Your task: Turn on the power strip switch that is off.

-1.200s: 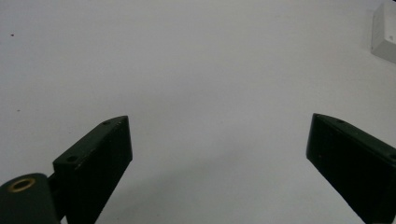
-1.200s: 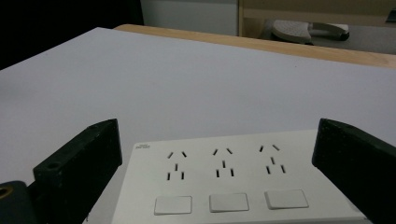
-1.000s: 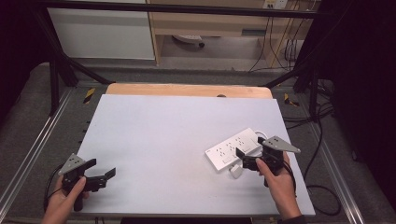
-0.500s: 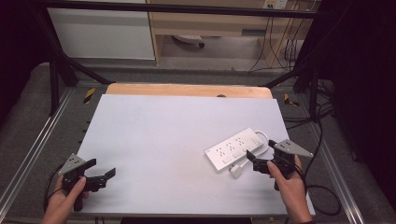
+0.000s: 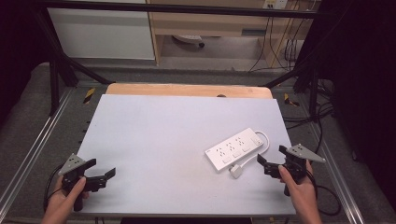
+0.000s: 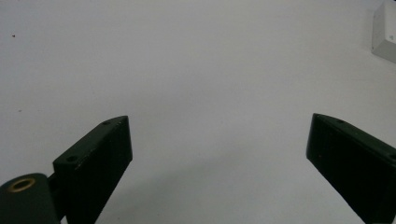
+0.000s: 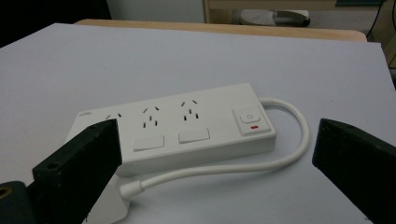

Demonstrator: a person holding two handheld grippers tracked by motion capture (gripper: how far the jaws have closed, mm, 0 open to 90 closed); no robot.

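Tongs (image 5: 102, 174) (image 5: 271, 161) low, spread, apart

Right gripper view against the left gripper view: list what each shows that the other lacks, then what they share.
The right gripper view alone gives the white power strip's socket face, its power button and its looping white cable. The left gripper view alone gives a long bare stretch of the white table. Both share that table, part of the strip, and wide-apart black jaws.
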